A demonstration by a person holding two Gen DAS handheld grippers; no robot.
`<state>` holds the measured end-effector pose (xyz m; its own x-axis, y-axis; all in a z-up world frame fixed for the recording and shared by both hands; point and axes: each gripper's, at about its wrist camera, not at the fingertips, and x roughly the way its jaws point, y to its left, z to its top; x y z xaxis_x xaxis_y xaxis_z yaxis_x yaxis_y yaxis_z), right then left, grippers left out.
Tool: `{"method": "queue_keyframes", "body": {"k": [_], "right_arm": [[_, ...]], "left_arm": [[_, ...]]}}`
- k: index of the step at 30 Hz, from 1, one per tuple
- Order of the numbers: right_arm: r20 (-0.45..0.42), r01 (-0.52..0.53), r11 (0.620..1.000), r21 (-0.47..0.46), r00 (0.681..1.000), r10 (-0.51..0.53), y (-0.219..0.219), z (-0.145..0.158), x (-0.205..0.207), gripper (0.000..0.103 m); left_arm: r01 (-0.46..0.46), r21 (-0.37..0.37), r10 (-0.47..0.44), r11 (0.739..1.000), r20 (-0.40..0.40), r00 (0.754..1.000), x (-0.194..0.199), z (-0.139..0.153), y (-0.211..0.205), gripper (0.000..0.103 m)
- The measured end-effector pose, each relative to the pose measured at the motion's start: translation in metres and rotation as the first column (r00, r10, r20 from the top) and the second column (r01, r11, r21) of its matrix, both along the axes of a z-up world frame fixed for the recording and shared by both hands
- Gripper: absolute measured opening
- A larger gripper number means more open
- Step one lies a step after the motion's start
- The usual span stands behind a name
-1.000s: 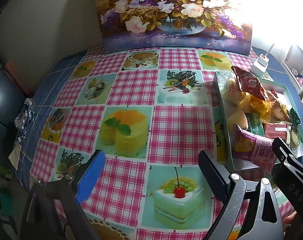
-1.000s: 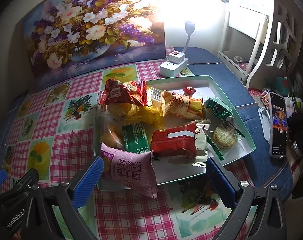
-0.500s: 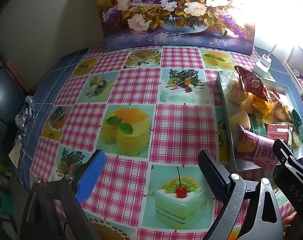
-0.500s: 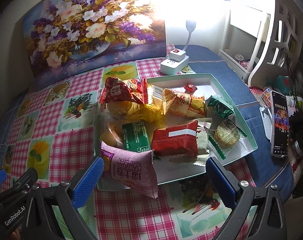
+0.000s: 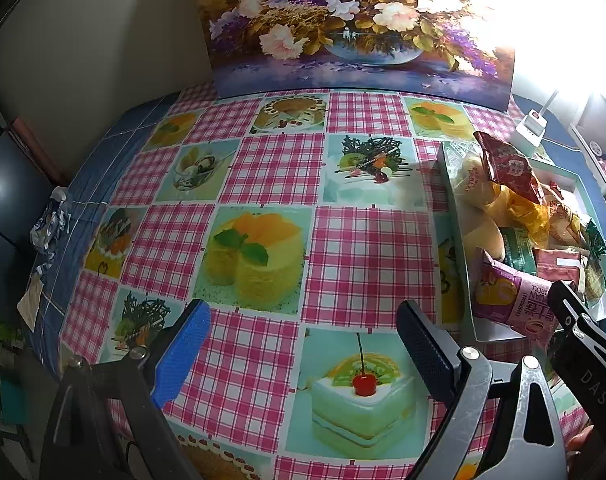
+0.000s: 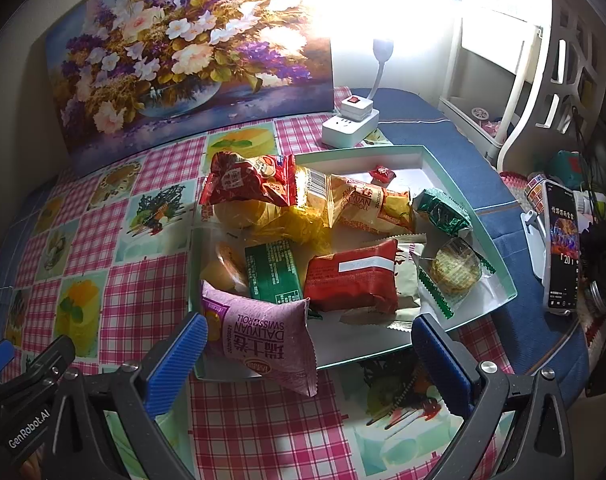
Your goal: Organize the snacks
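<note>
Around your work area: a flower painting [image 6: 191, 60] leans against the wall at the back of the table, a white power strip [image 6: 349, 128] sits just behind the tray, and a phone [image 6: 561, 248] stands propped at the far right edge. The checked tablecloth [image 5: 367, 256] shows bare under your left gripper.

The snacks lie heaped in a shallow white tray [image 6: 499, 264] on the right half of the table. A pink Swiss-roll pack [image 6: 263, 332] hangs over the tray's near rim onto the cloth. Behind it lie a green pack [image 6: 273, 272] and a red pack [image 6: 353, 276] side by side; a clear-wrapped round cake [image 6: 455, 270] rests near the right wall. Further back, a dark red bag [image 6: 249, 178] tops a yellow wrapper [image 6: 299, 220], with an orange roll pack [image 6: 367, 204] and a small red candy [image 6: 383, 174] beyond. Several overlap.

Your right gripper [image 6: 309, 364] hovers low at the tray's near edge, jaws spread wide, straddling the pink pack without touching it. Your left gripper [image 5: 303, 348] hovers over open cloth left of the tray, jaws likewise spread, holding nothing.
</note>
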<state>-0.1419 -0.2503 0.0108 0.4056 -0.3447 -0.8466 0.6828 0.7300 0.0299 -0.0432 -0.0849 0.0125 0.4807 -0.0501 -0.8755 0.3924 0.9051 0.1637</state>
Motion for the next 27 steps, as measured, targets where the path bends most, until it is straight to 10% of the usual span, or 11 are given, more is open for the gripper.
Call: {"method": "queue_keyframes", "body": {"k": [27], "right_arm": [[-0.006, -0.004, 1.000, 0.005, 1.000, 0.004, 0.0010, -0.0020, 0.0014, 0.103]], "left_arm": [[-0.004, 0.002, 0.004, 1.000, -0.008, 1.000, 0.0008, -0.0029, 0.0011, 0.094]]}}
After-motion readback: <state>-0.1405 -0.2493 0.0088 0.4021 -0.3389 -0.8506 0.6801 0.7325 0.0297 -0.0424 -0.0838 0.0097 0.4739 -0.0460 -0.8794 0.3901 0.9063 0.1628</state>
